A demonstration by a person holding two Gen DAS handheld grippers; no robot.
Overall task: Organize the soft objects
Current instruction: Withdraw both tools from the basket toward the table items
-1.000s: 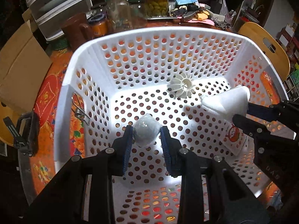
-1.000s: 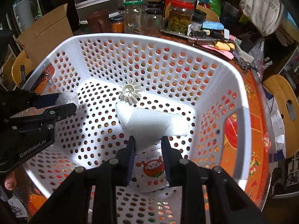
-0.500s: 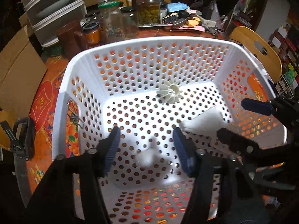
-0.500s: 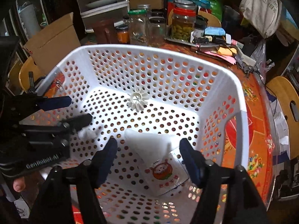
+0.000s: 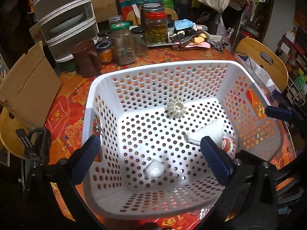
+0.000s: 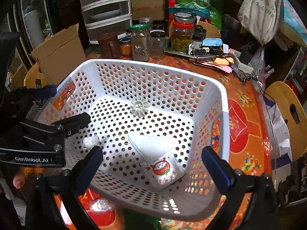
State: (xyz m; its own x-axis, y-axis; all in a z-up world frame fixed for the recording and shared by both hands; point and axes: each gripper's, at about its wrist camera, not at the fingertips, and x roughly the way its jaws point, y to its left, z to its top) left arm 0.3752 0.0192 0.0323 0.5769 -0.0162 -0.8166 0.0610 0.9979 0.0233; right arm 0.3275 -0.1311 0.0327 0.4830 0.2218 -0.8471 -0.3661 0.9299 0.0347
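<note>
A white perforated basket (image 5: 159, 67) (image 6: 145, 65) stands on the orange table. On its floor lie a small white wrapped ball (image 5: 155, 171) (image 6: 91, 142), a folded white cloth (image 5: 207, 132) (image 6: 153, 145), a printed tissue pack (image 5: 229, 145) (image 6: 165, 170) and a white ribbed plastic piece (image 5: 176, 109) (image 6: 139, 107). My left gripper (image 5: 151, 161) is open and empty above the ball. My right gripper (image 6: 151, 166) is open and empty above the cloth and pack.
Glass jars (image 5: 122, 44), a brown mug (image 5: 86, 57) and a plastic drawer unit (image 5: 63, 19) stand behind the basket. A cardboard box (image 5: 28, 84) is at the left, a wooden chair (image 5: 262, 57) at the right. A red object (image 6: 101, 210) lies in front of the basket.
Both grippers opened and pulled back and up. The ball dropped from the left gripper and the white cloth from the right gripper onto the basket floor.
</note>
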